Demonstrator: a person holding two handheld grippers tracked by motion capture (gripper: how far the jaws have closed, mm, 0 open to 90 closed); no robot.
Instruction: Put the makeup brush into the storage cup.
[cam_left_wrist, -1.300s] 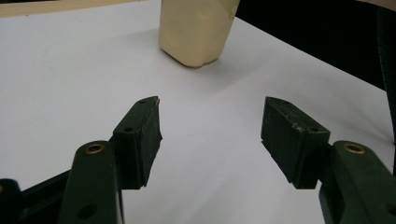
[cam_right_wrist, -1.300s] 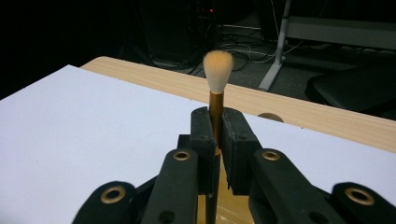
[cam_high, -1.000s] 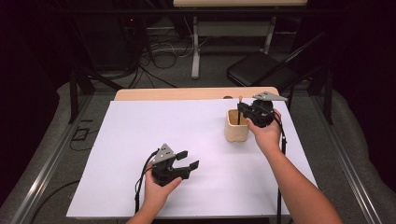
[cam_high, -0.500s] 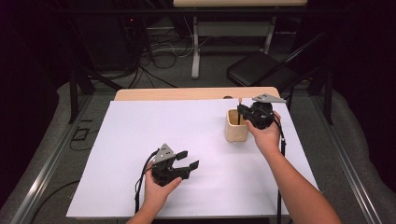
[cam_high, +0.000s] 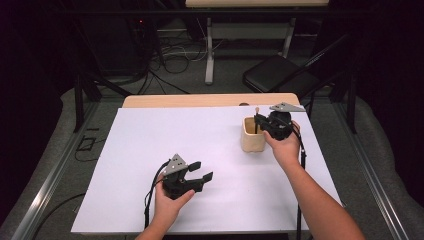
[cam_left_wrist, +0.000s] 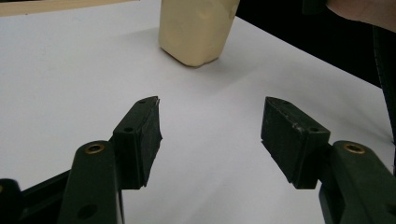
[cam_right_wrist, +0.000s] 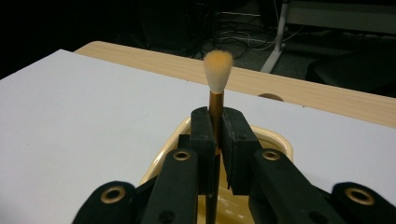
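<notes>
A brush (cam_right_wrist: 217, 88) is clamped between the jaws of the right gripper (cam_right_wrist: 215, 135), with its handle upright and its pale bristle tip pointing up. The lower part of the handle is seen to run down into a cream cup (cam_right_wrist: 275, 140), which lies directly beneath the jaws. In the high view the cup (cam_high: 251, 137) is found on the white table (cam_high: 150, 135), near the far right corner and a little in from the right edge, and the right gripper (cam_high: 265, 124) is held over its rim by the person's right hand (cam_high: 285, 147). The brush tip (cam_high: 257, 109) is seen just above the gripper there.

The left gripper (cam_high: 200, 172) is held low over the table near the front edge, about midway along it, by the left hand (cam_high: 167, 205). Its jaws are kept apart and nothing is held between them. In the left gripper view its fingertips (cam_left_wrist: 144, 126) are seen over bare white surface, aimed toward the cup (cam_left_wrist: 198, 30), which stands well apart from them.

A strip of wooden tabletop (cam_high: 200, 100) is left uncovered along the far edge.
</notes>
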